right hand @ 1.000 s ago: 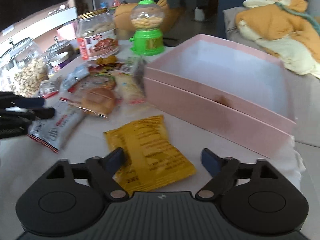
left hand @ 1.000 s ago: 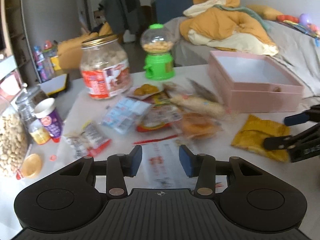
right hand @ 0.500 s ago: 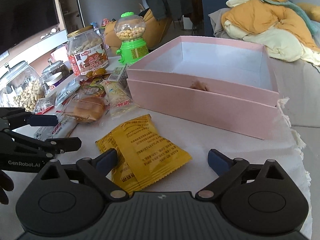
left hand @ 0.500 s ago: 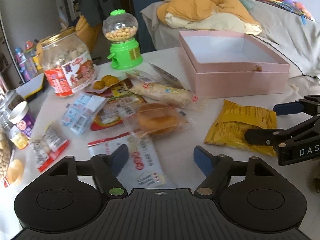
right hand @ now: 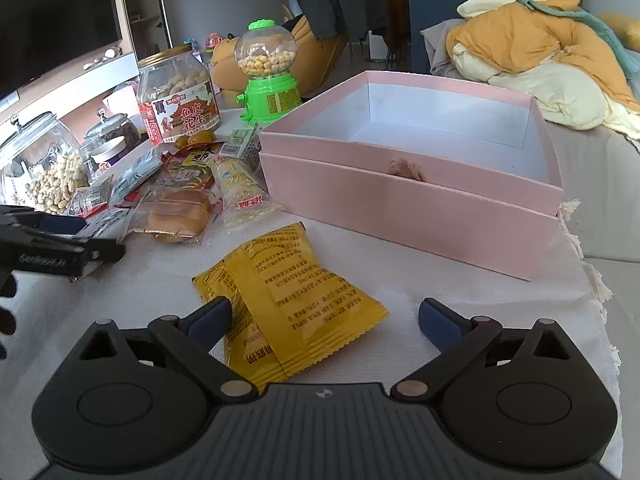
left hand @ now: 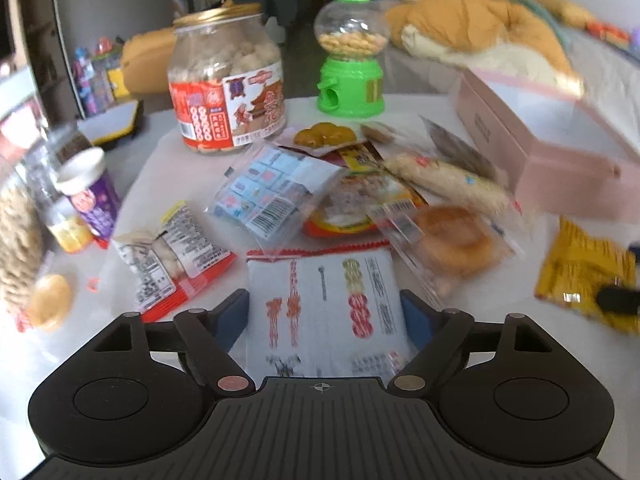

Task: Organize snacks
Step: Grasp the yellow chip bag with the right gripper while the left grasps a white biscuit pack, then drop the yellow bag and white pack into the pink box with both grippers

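two pickups lining up: left gripper opening around white packet, right gripper opening around yellow packet, neither pinched yet. next, probably: closing on each, then carrying over into empty pink box just behind.

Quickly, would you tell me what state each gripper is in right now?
Left gripper: jaws opening, straddling the white snack packet, not gripping.
Right gripper: jaws opening over the yellow packet, not gripping.
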Tool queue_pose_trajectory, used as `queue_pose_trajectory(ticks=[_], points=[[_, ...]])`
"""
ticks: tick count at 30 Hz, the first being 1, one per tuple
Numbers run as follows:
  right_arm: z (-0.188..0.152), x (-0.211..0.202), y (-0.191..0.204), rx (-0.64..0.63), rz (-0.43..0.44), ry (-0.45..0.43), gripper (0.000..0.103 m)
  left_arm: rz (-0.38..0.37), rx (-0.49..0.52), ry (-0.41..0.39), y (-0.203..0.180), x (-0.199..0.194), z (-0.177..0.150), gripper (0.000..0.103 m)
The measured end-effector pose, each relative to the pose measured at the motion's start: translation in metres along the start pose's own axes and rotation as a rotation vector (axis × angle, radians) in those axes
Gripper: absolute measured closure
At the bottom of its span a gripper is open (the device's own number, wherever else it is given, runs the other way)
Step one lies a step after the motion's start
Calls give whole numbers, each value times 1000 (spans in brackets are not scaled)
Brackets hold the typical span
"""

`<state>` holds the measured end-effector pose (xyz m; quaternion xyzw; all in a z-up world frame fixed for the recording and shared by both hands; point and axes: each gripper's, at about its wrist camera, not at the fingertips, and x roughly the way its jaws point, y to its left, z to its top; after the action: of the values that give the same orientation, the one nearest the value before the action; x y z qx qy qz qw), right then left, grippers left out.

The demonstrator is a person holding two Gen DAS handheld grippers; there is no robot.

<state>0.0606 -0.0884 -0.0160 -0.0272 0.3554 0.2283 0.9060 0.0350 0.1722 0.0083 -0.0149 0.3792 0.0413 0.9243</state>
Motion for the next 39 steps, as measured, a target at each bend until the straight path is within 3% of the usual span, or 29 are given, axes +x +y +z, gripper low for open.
queue_pose_trajectory(ticks=[10,15,17,20,21,24,29,34,39], points=[[1,1,6,-31,-23,-5,3,-154,-32,-39,8,-22,-18,21],[10,-3,33,-241,-109,-48,3,-172,-3,-20,-11,-39,-34,21],[21,2,37,-276,-94,-22,3,-178,14,-11,-20,-45,-38,21],[39,19,36,-267,10,98,3,-199,17,5,-31,-50,-41,21],[42,24,37,-255,29,132,4,-199,21,11,-34,-51,-42,21],[44,29,37,-212,41,217,24,-235,40,28,-43,-56,-42,21],[35,-12,21,-115,75,216,58,-308,40,-34,-50,-75,-34,21],[24,-56,-5,-61,39,176,57,-347,44,-128,-69,-90,-1,21],[29,-80,-51,63,78,147,57,-402,24,-171,-93,-79,52,21]])
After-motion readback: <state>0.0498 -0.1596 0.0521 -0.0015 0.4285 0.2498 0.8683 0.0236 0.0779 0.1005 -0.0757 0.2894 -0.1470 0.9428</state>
